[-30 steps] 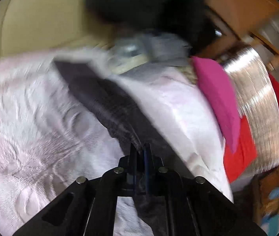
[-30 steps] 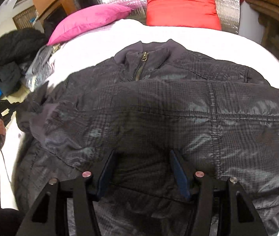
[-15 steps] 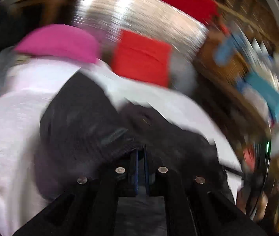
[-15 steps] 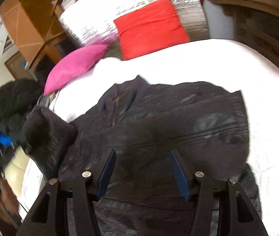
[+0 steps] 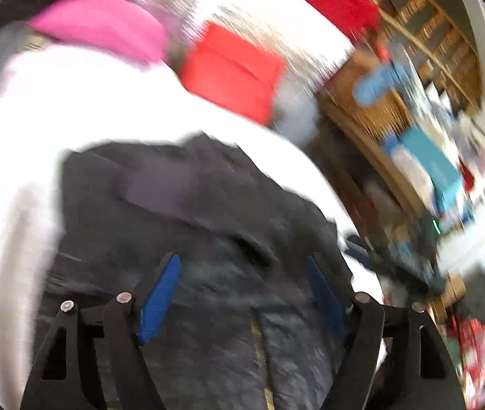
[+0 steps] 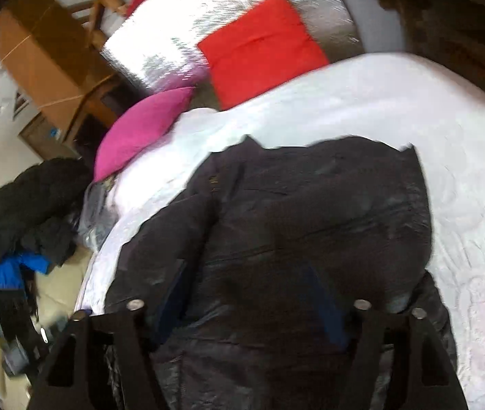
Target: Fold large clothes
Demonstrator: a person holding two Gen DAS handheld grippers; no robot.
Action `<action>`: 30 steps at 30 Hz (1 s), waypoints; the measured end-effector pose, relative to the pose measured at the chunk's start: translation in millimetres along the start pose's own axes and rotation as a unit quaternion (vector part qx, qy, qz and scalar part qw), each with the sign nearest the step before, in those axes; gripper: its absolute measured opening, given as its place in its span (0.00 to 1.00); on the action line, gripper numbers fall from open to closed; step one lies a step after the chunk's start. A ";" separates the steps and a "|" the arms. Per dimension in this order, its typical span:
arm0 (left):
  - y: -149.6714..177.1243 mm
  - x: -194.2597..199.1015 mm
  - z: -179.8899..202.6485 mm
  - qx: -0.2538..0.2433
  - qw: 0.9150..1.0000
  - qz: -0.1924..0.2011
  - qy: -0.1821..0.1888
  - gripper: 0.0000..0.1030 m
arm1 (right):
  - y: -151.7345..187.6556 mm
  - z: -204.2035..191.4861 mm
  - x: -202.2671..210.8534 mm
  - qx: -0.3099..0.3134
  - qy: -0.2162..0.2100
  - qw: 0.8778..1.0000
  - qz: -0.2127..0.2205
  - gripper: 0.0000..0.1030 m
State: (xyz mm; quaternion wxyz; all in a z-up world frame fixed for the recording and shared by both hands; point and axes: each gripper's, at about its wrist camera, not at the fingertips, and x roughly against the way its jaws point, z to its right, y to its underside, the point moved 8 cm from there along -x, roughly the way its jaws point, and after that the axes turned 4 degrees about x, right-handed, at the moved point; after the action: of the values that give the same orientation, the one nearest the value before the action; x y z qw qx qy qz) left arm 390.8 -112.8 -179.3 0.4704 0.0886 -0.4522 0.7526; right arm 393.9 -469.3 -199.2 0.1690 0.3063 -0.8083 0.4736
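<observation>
— Since a moment ago your left claw (image 5: pixel 244 302) has let the sleeve go; its jaws have just been opening, wide over the jacket (image 5: pixel 208 239).
— And the right claw (image 6: pixel 249 302)?
— Also wide, empty. Your jacket lies on the bed (image 6: pixel 413 102); the slippery folded sleeve could slide back out.

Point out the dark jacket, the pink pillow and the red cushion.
dark jacket (image 6: pixel 310 212): right wrist view, on its shiny quilted body.
pink pillow (image 6: pixel 139 130): right wrist view, on the middle of its face.
red cushion (image 6: pixel 263 44): right wrist view, on the middle of its face.
</observation>
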 end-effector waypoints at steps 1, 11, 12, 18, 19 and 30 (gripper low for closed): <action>-10.1 2.5 -14.5 0.013 0.999 0.016 -0.026 0.74 | 1.2 -13.8 0.7 0.022 -0.006 1.000 0.003 0.75; 1.2 -29.1 -99.9 0.078 0.983 -0.043 -0.163 0.37 | 30.9 -130.0 -53.9 0.211 0.024 0.976 -0.048 0.76; -0.1 -30.3 -99.0 0.074 0.983 -0.044 -0.165 0.36 | 32.6 -137.0 -62.6 0.226 0.036 0.972 -0.053 0.76; 0.5 -30.6 -115.5 0.100 0.981 -0.059 -0.159 0.31 | 37.9 -154.5 -114.7 0.298 0.105 0.945 -0.083 0.76; 1.2 -30.7 -115.9 0.100 0.981 -0.060 -0.158 0.30 | 36.7 -152.1 -122.3 0.311 0.129 0.938 -0.083 0.76; 0.6 -28.4 -119.3 0.087 0.982 -0.060 -0.158 0.29 | -12.9 -61.0 -71.2 0.077 0.089 0.993 -0.008 0.21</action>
State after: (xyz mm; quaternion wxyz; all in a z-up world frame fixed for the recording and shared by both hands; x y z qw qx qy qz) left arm 440.6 -39.5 -264.1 0.4283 0.2738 -0.4476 0.7357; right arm 455.1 -397.1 -200.6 0.2200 0.2820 -0.7489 0.5579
